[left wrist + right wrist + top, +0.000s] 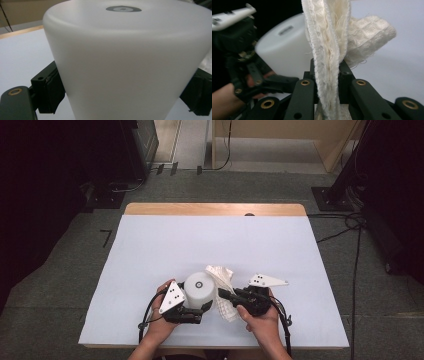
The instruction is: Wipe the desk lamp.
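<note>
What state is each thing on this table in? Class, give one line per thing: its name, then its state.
White tapered container: standing upright on the sheet, clamped between the left gripper's jaws.
Cream woven cloth: bunched and folded, pinched in the right gripper, lying against the container.
Left gripper: shut on the container.
Right gripper: shut on the cloth.
White sheet: spread flat over the table.

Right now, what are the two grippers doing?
Left gripper: closed on the white container.
Right gripper: closed on the cream cloth.
</note>
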The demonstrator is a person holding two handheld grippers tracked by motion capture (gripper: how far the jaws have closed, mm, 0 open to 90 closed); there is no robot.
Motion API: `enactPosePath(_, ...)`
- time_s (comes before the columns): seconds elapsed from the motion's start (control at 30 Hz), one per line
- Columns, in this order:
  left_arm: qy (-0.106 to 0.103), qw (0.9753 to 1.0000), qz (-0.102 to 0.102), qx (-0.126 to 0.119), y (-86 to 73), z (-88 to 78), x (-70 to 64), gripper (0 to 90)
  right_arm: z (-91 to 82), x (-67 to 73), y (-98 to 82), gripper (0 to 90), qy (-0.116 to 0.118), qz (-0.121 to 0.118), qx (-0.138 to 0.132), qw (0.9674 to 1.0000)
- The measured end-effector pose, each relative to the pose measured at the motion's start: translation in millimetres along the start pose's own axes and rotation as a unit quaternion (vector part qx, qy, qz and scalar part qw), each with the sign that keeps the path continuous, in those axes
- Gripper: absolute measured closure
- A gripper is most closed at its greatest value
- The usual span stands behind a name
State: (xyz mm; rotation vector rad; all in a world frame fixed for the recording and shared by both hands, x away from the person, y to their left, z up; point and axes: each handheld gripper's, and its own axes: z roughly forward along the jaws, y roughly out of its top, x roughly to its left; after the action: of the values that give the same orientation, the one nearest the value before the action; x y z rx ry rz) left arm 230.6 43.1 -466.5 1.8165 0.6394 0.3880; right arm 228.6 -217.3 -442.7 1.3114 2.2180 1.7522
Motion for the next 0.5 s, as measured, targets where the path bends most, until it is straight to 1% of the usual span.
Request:
enactPosePath(0.03,0.002,1.0,0.003,0.0,-0.9,0.8,0.8,8.9,0.0,0.0,0.0,79.4,0.0,0.0,0.0,1.0)
enactPosePath(0.07,0.007,0.9999,0.012,0.003,-3.6,2.0,2.9,8.9,3.3,-6.7,-4.4,79.4,-0.007,0.012,0.008,0.9999)
enactPosePath(0.1,0.007,0.9999,0.012,0.003,-3.6,2.0,2.9,8.9,3.3,-6.7,-4.4,79.4,-0.007,0.012,0.008,0.9999)
enactPosePath(0.17,0.012,0.9998,0.016,0.008,-7.4,3.3,4.9,8.8,4.7,-10.8,-6.7,79.4,-0.013,0.019,0.012,0.9997)
enactPosePath(0.27,0.024,0.9993,0.02,0.022,-13.4,6.5,7.9,8.8,4.8,-12.9,-6.7,79.4,-0.014,0.019,0.011,0.9997)
enactPosePath(0.3,0.024,0.9992,0.021,0.022,-15.1,6.9,8.7,8.8,4.8,-12.8,-6.7,79.4,-0.013,0.019,0.011,0.9997)
enactPosePath(0.4,0.024,0.9994,0.013,0.022,-16.0,5.2,10.3,8.7,5.4,-12.6,-7.3,79.4,-0.013,0.019,0.014,0.9996)
enactPosePath(0.43,0.03,0.9993,0.006,0.019,-16.3,4.6,10.1,8.7,5.5,-12.9,-7.7,79.4,-0.013,0.019,0.015,0.9996)
enactPosePath(0.47,0.043,0.9991,-0.001,0.009,-16.1,2.2,9.3,8.3,5.5,-13.2,-7.8,79.4,-0.014,0.02,0.014,0.9996)
enactPosePath(0.5,0.049,0.9986,-0.019,-0.001,-13.2,-0.9,6.9,1.2,4.8,-14.1,-7.8,79.4,-0.016,0.021,0.014,0.9996)
